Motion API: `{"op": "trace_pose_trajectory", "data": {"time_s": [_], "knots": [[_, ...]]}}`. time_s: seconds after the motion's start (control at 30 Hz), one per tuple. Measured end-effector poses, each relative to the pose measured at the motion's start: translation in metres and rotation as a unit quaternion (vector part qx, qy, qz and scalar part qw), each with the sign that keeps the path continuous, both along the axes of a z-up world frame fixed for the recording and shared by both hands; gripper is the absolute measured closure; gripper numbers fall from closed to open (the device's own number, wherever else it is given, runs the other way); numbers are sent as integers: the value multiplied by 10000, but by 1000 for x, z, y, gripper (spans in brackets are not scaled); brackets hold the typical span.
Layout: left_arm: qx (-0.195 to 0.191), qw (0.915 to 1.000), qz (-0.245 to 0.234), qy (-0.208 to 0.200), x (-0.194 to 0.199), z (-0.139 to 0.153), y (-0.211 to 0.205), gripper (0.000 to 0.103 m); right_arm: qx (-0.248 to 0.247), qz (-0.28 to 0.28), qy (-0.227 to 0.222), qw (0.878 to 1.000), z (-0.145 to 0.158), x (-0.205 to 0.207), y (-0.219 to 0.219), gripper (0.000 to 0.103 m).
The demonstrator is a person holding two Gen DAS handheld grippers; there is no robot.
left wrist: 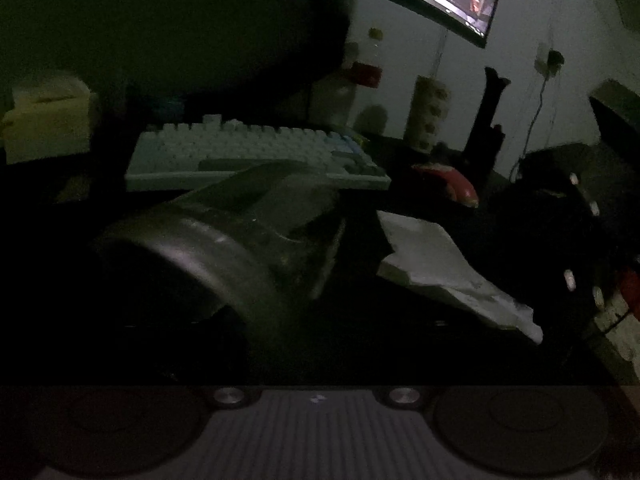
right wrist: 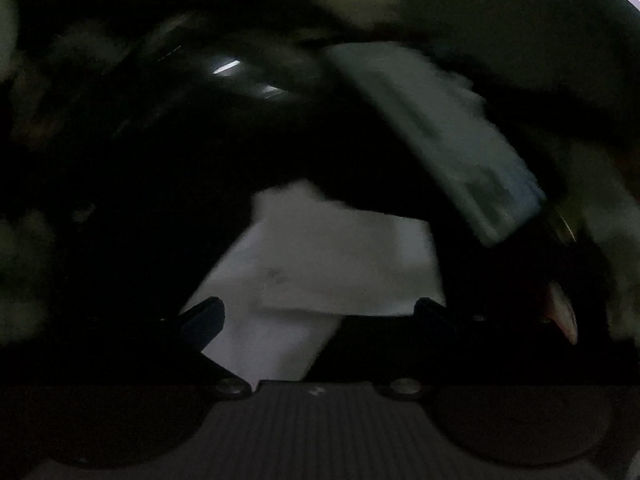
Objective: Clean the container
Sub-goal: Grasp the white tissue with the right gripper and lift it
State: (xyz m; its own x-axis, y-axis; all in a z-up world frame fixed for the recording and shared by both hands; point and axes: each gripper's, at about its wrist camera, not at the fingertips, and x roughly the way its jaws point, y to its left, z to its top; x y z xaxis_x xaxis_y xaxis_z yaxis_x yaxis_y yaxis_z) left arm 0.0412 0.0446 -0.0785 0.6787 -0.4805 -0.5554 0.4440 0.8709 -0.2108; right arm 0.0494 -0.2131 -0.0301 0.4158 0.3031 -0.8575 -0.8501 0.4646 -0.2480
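Right tongs (right wrist: pixel 320 316): fingers spread wide, nothing pinched. The white tissue (right wrist: pixel 320 256) lies flat between and beyond the tips, and I see no pad pressing on it. Left tongs: fingers lost in the dark of the left wrist view, so I cannot tell their state or whether they hold anything.

The container (left wrist: pixel 208 256) is dark and round and seems to lie on its side on the table (left wrist: pixel 360 344). The tissue is just right of the container. The keyboard (left wrist: pixel 256 152) is close behind the container, and a red mouse (left wrist: pixel 452 186) is behind and to its right.

My risks:
- A container on its side could roll off toward the keyboard if nudged while unheld.
- Closing the right tongs on a flat tissue may only skid over it and grab nothing.
- The poor light and blurred right view make misjudging contact likely.
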Motion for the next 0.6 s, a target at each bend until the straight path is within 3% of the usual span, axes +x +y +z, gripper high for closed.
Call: {"op": "trace_pose_trajectory", "data": {"time_s": [0.13, 0.33, 0.4, 0.43, 0.47, 0.5, 0.57, 0.6], "knots": [[-192, 9998, -24, 0, 0, -1, 5, 24, -147, 788, -155, 9967, -11, -17, 20, 0], [-195, 9998, 14, -67, -3, -1, 5, 21, 32, 592, -80, 9982, -19, 7, 37, 0], [-169, 9998, -9, -100, -4, -2, 3, 18, 250, 387, 151, 9988, -19, 20, 35, 3], [-153, 9998, -24, -120, -4, -2, 3, 16, 463, 113, 250, 9986, -19, 29, 30, 9], [-136, 9998, -41, -142, -5, -3, 2, 16, 670, -167, 349, 9970, -19, 38, 26, 28], [-119, 9998, -58, -164, -6, -3, 2, 15, 871, -481, 472, 9939, -20, 44, 20, 38], [-116, 9997, -61, -197, -7, -4, 2, 15, 1495, -1098, 855, 9789, -19, 60, 0, 87], [-136, 9997, -58, -201, -8, -4, 3, 15, 1588, -1158, 804, 9772, -18, 60, -6, 98]]}}
